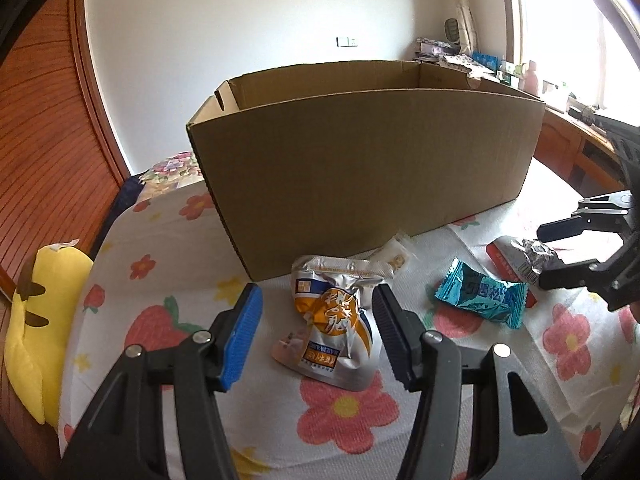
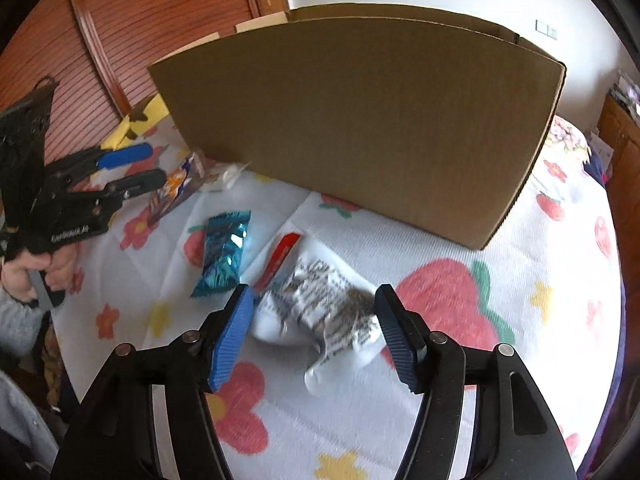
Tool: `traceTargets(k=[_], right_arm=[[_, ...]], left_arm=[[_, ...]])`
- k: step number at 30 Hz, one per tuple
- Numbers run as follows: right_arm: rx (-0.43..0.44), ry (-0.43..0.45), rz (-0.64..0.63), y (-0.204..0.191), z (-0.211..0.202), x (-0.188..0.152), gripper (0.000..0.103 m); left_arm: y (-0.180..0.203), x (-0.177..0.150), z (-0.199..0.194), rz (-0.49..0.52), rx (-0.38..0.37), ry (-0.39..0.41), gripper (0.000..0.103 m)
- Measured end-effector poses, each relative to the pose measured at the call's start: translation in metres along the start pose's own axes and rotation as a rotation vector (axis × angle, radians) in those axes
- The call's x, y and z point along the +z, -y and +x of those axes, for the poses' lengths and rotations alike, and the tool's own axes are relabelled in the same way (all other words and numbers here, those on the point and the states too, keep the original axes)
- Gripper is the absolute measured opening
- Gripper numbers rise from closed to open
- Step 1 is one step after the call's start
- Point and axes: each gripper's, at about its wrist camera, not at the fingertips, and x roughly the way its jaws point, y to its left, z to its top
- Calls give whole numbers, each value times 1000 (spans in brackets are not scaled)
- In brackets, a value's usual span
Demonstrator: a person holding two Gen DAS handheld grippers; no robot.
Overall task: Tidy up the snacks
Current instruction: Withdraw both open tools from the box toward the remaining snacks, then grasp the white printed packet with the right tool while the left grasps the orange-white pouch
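A silver and orange snack pouch [image 1: 336,328] lies on the flowered bed cover between the open fingers of my left gripper [image 1: 316,308]; it also shows in the right wrist view [image 2: 172,194]. A teal candy packet [image 1: 482,294] [image 2: 224,252] lies to its right. A crumpled white and red foil packet [image 2: 320,308] [image 1: 524,258] lies between the open fingers of my right gripper [image 2: 316,304], which shows in the left wrist view [image 1: 542,254]. A large open cardboard box [image 1: 360,160] [image 2: 360,120] stands behind the snacks. A small clear wrapper [image 1: 394,254] lies at its base.
A yellow plush toy [image 1: 36,320] lies at the bed's left edge by a wooden slatted wardrobe [image 1: 40,140]. A cluttered wooden desk [image 1: 568,128] stands under the window at the right. The flowered cover [image 2: 460,320] spreads around the snacks.
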Motion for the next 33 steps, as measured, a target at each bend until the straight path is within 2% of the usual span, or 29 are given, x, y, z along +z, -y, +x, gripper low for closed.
traceTargets(k=[6,11,16,21,26,27,30,33], right_arm=[[-19,-12,-48,-6,-4,-8,68],[-96,-22,-141,-18,-6,-16,68],[-164,-15,-179,-20,-1,-11,68],[-163,-13,-162,-11,11,2,68],[-98,1,-94,4,17,7,68],[-98,8,-89,5,17,7,66],[-105,25,-72,9,14,7,49],[-111,28,-67,9,14,6,47]], left_arm=[[2,1,0,2,4,-4,58],[2,2,1,2,7,-5,58],[6,1,-1,18,17,4,58],[6,1,1,20,15,-10,58],[3,2,7,7,11,-44,58],[2,2,9,5,10,-52,58],[0,2,15,-1,-3,-80,58],[-2,1,22,-11,-20,-116,59]])
